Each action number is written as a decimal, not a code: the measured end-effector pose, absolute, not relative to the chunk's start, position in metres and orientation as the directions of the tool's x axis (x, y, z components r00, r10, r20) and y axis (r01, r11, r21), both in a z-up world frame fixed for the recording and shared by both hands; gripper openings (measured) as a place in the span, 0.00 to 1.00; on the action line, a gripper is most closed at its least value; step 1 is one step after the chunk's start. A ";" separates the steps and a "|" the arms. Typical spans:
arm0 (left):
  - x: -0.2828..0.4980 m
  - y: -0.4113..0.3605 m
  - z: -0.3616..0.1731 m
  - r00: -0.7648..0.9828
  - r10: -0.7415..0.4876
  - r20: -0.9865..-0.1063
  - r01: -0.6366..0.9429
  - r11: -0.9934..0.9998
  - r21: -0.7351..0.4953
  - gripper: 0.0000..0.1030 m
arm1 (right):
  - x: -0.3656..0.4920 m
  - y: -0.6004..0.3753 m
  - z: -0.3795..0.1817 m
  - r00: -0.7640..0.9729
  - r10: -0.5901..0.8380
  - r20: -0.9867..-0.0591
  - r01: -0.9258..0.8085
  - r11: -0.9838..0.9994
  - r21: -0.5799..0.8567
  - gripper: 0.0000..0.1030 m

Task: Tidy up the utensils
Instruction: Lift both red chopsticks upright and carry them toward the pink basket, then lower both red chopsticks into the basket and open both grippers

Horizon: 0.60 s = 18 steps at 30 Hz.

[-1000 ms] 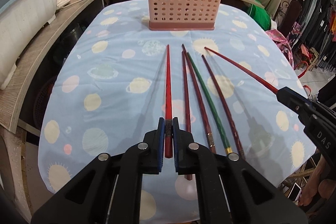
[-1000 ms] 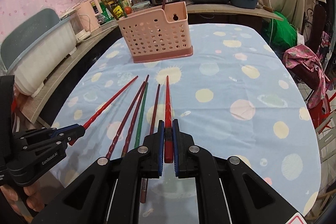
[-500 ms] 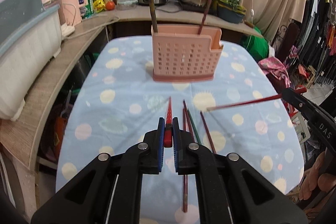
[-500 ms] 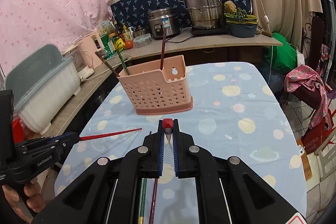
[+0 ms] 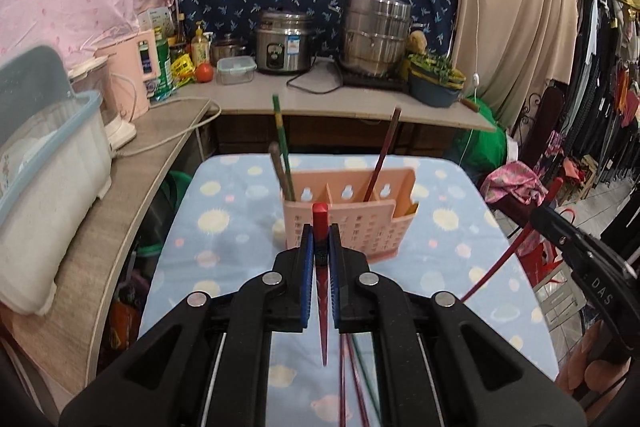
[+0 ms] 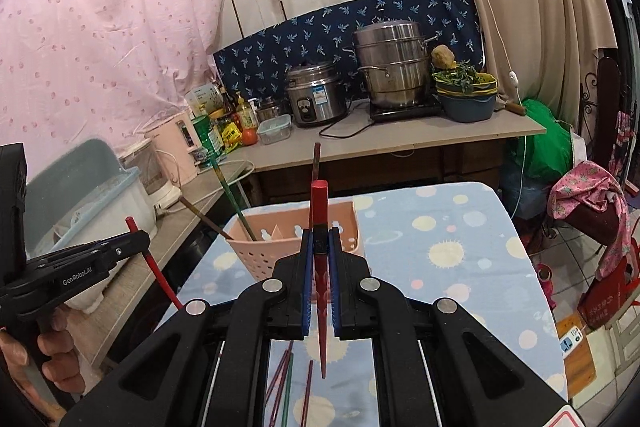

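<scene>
A pink perforated utensil holder stands on the blue planet-print table and holds three chopsticks; it also shows in the right wrist view. My left gripper is shut on a red chopstick, held upright, thick end up, in front of the holder. My right gripper is shut on another red chopstick, also upright. Several chopsticks lie on the table below the grippers, also seen in the right wrist view. The right gripper shows in the left view, the left gripper in the right view.
A wooden counter wraps the back and left with a rice cooker, steamer pot, a white dish tub and bottles. Clothes hang at the right. The blue tablecloth shows right of the holder.
Both grippers lifted their red chopsticks off the table and swung them from flat to upright. Both views rose from the tabletop toward the holder and the counter.
</scene>
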<state>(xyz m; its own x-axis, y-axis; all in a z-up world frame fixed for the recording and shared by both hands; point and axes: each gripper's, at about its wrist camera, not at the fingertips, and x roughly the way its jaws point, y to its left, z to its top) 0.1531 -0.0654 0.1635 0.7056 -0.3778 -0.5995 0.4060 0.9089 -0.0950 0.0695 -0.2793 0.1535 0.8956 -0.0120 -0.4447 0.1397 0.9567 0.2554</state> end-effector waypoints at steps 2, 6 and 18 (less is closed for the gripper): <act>0.158 -0.067 0.178 0.718 -0.395 -0.573 0.412 0.905 -0.108 0.07 | 0.077 -0.282 0.163 0.907 -0.005 -0.420 0.131 0.954 0.270 0.07; 0.169 -0.072 0.212 0.761 -0.411 -0.502 0.412 0.904 -0.116 0.07 | 0.096 -0.288 0.184 0.930 0.009 -0.367 0.110 0.947 0.303 0.07; 0.220 -0.093 0.271 0.859 -0.386 -0.336 0.378 0.921 -0.093 0.07 | 0.163 -0.298 0.224 0.961 0.001 -0.277 0.101 0.929 0.355 0.07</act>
